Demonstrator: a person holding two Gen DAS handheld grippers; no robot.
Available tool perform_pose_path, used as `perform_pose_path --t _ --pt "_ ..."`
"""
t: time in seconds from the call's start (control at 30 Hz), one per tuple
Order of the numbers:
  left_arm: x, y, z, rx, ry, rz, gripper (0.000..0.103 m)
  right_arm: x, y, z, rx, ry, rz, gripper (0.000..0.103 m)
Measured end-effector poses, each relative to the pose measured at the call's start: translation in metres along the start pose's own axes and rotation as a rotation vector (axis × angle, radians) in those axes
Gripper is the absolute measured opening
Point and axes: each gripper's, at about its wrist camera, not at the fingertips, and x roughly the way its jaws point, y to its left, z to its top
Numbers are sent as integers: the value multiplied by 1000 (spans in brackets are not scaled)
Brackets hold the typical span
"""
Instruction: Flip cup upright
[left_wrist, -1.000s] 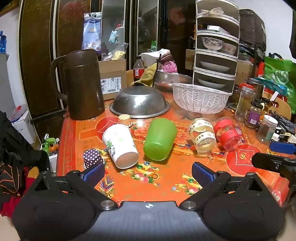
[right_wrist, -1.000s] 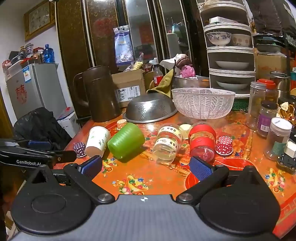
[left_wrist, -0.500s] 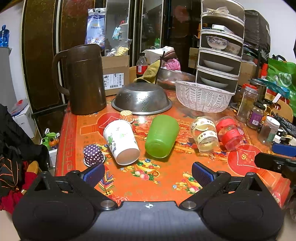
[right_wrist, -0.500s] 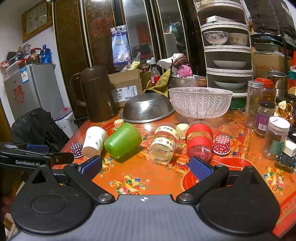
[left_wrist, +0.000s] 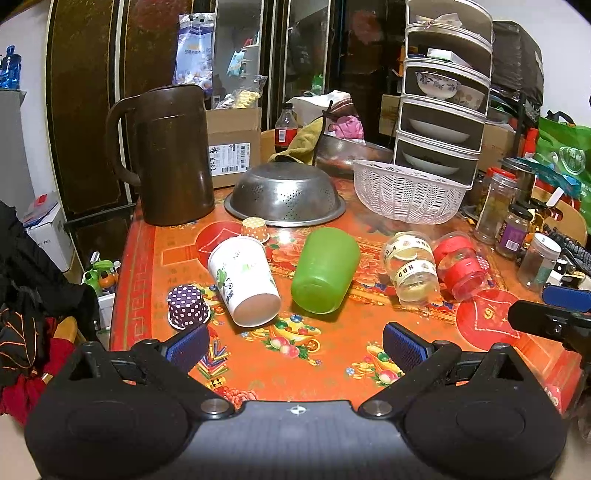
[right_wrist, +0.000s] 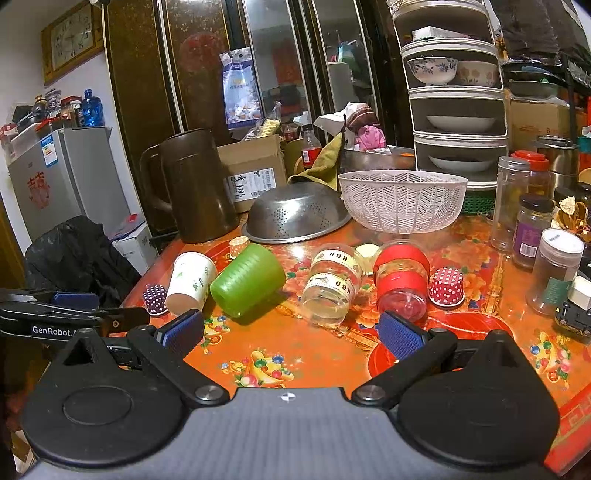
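Note:
A green plastic cup (left_wrist: 325, 269) lies on its side on the orange table, mouth toward me; it also shows in the right wrist view (right_wrist: 247, 278). A white paper cup (left_wrist: 243, 280) lies on its side just left of it, seen too in the right wrist view (right_wrist: 190, 282). My left gripper (left_wrist: 295, 347) is open and empty, a short way in front of both cups. My right gripper (right_wrist: 290, 334) is open and empty, in front of the green cup and the jars. Its fingers enter the left wrist view at the right edge (left_wrist: 546, 321).
Two clear jars lie on their sides: a gold-banded one (left_wrist: 410, 267) and a red-banded one (left_wrist: 460, 266). Small dotted cupcake cups (left_wrist: 186, 306) (right_wrist: 447, 286) stand about. Behind are a brown pitcher (left_wrist: 173, 162), an overturned steel colander (left_wrist: 284, 199), a white basket (left_wrist: 406, 192) and upright jars (right_wrist: 557, 269).
Both grippers have risen and drawn slightly closer to the table, so the cups sit a little lower in view. Nothing on the table has moved.

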Motion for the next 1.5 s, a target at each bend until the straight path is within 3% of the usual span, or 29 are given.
perform_pose_path --t 1.5 --pt "4 -2 3 -21 13 -14 101 1 -7 2 22 24 -7 102"
